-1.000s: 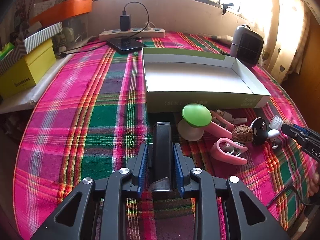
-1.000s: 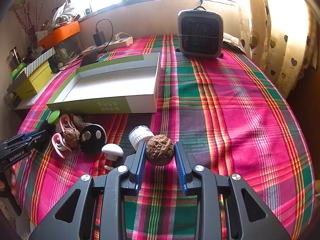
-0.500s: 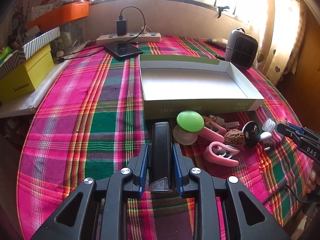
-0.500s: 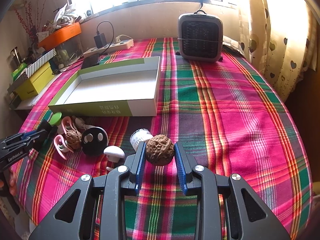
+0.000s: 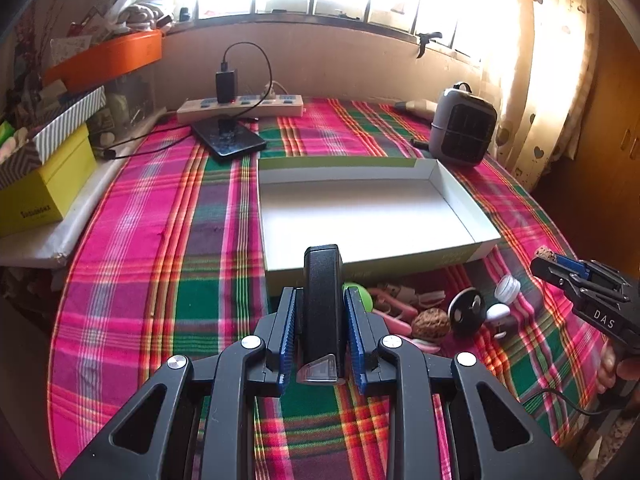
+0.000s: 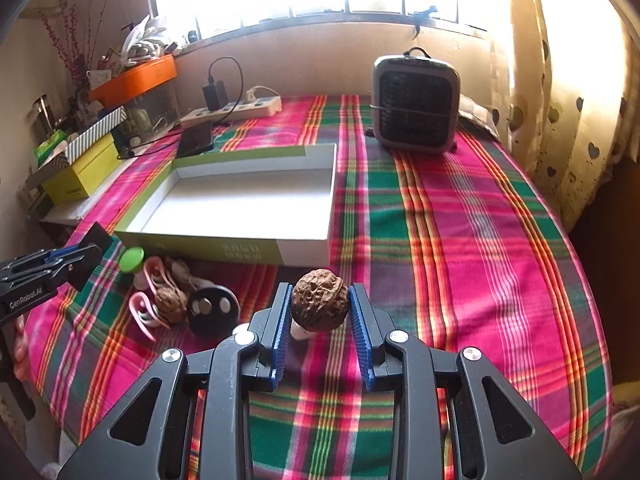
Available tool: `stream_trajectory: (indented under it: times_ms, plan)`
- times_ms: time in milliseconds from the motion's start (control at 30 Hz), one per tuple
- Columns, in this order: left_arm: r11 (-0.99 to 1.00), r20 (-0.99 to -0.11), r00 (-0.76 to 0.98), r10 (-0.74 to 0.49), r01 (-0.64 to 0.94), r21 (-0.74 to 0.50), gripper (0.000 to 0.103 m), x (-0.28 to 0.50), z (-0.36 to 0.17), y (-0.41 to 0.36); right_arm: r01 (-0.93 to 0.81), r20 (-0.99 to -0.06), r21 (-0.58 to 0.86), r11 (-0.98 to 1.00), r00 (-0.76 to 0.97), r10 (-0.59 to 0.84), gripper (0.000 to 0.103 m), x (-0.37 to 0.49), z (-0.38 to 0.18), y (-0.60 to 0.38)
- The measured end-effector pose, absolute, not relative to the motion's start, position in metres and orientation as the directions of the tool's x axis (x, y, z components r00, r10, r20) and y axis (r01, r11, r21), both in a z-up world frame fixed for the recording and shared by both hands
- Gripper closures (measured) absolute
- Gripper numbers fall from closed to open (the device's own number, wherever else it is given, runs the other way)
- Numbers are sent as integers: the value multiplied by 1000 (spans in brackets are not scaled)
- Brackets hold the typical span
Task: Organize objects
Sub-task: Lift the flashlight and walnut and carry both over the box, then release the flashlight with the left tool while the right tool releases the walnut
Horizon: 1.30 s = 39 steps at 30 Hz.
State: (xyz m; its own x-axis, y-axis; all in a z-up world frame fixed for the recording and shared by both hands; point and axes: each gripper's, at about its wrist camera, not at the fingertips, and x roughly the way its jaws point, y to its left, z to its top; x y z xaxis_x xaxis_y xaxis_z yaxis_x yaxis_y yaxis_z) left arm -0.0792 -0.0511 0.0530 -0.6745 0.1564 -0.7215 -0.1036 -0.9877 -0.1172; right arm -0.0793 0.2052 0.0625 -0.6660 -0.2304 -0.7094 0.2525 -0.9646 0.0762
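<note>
At the far left of the left wrist view a yellow box (image 5: 44, 196) sits on a white shelf; its printed label is too blurred to read. Further in, one white power strip (image 5: 240, 106) lies by the wall with a black charger (image 5: 226, 86) plugged in, and one black phone (image 5: 229, 140) lies just in front of it on the plaid tablecloth (image 5: 160, 240).

The left gripper (image 5: 320, 332) has its jaws closed narrowly on a black stapler (image 5: 322, 304), held clear of the cloth just before the near wall of the open white tray (image 5: 368, 216). Writing on the tray's green front wall cannot be made out.

Right of the stapler a small heap lies on the cloth beside the tray's front wall: one green cap (image 5: 362, 296), pink clips (image 5: 396, 308), one walnut (image 5: 431, 322), one black disc (image 5: 466, 312) and two small white pieces, a white cap (image 5: 507, 287) and a white knob (image 5: 498, 313). One grey heater (image 5: 464, 128) stands beyond the tray's right corner.

At the right edge the right gripper (image 5: 546, 260) carries the letters "DAS". In the right wrist view the left one's body reads "GenRobot.AI". The right gripper (image 6: 320, 316) has its jaws at a middling gap, gripping a second walnut (image 6: 319, 304) above the cloth, near the tray's front right corner. That makes two walnuts in all.
</note>
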Motion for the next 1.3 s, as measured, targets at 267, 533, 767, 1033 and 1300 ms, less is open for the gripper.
stream_trajectory:
  times_ms: [267,533,767,1033,1300]
  plan:
    - [-987,-715,-680,163,-115,-116,81,-104,62,-49,285,-702,78,-955,-664,-256,73,-96,74,196]
    - [-990,-717,-682,144,-104,-99,81,-134,66,-48,317,-705,63,-946,-657,-267,73,-118,82,185]
    - [-990,-739,-659,141,-105,-95,81,-167,61,-47,341,-719,78,-937,-631,-290,73,-150,82,175]
    - [-992,-763,-634,128,-95,-87,81,-205,48,-43,342,-766,51,-938,-589,-256,73,-198,67,159]
    - [-994,-790,-603,109,-93,-66,81,-232,32,-40,342,-803,70,-937,-538,-257,73,-232,49,150]
